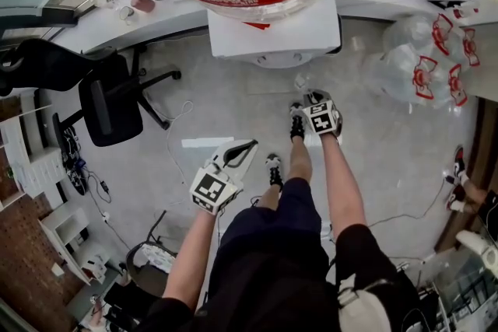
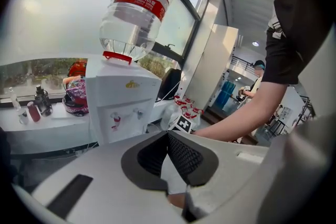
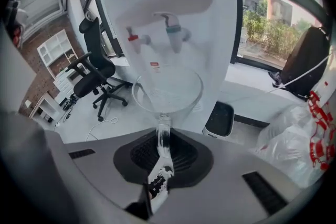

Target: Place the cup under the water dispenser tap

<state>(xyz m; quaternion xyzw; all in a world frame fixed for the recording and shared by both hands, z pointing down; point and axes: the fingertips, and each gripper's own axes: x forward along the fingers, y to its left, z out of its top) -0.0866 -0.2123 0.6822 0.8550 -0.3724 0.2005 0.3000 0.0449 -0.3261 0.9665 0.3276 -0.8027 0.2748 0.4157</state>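
Here the right gripper [image 3: 163, 139] pinches the cup [image 3: 167, 93] by its wall before the water dispenser [image 3: 178, 2], base free for setting down; the left gripper [image 2: 168, 136] is clenched, empty.

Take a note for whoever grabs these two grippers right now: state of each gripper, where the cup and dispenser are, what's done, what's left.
Left gripper: jaws together, nothing in them, held back from the white water dispenser.
Right gripper: shut on the wall of the clear plastic cup.
Cup: in the air in front of the dispenser, not set down; the red-handled tap and the blue-handled tap show above it in the right gripper view.
Done: cup picked up and brought to the dispenser.
Left: set the cup under a tap, then release it.
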